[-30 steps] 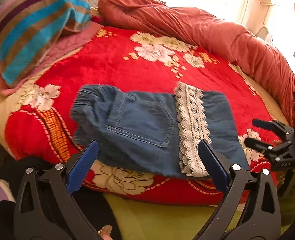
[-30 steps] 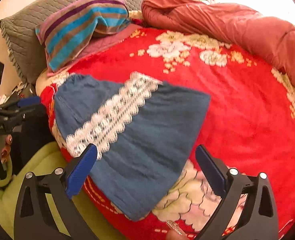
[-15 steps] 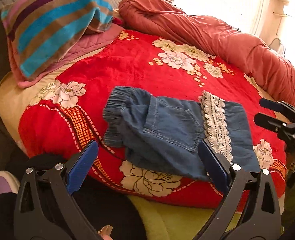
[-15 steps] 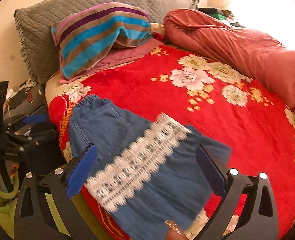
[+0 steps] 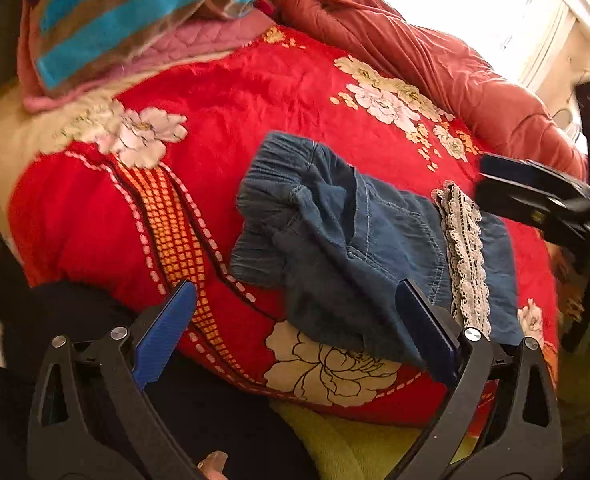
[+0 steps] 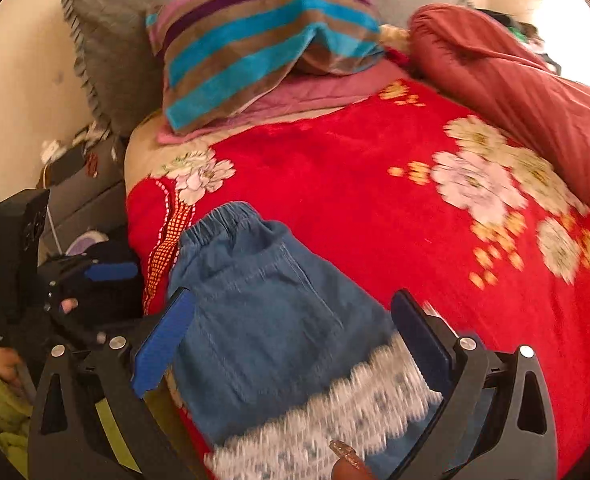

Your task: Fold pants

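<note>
Denim pants [image 5: 359, 248] with lace band [image 5: 465, 256] lying folded near front edge of red floral bedspread [image 5: 279, 92], left gripper [image 5: 295, 328] and right gripper [image 6: 291, 332] both spread wide, holding nothing.

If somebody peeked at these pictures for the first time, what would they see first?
Probably the bright red flowered blanket covering the whole bed. On it, near the front edge, lie small blue denim pants with a white lace band, the waist end a bit bunched. At the head of the bed a striped pillow leans on a grey cushion.
</note>
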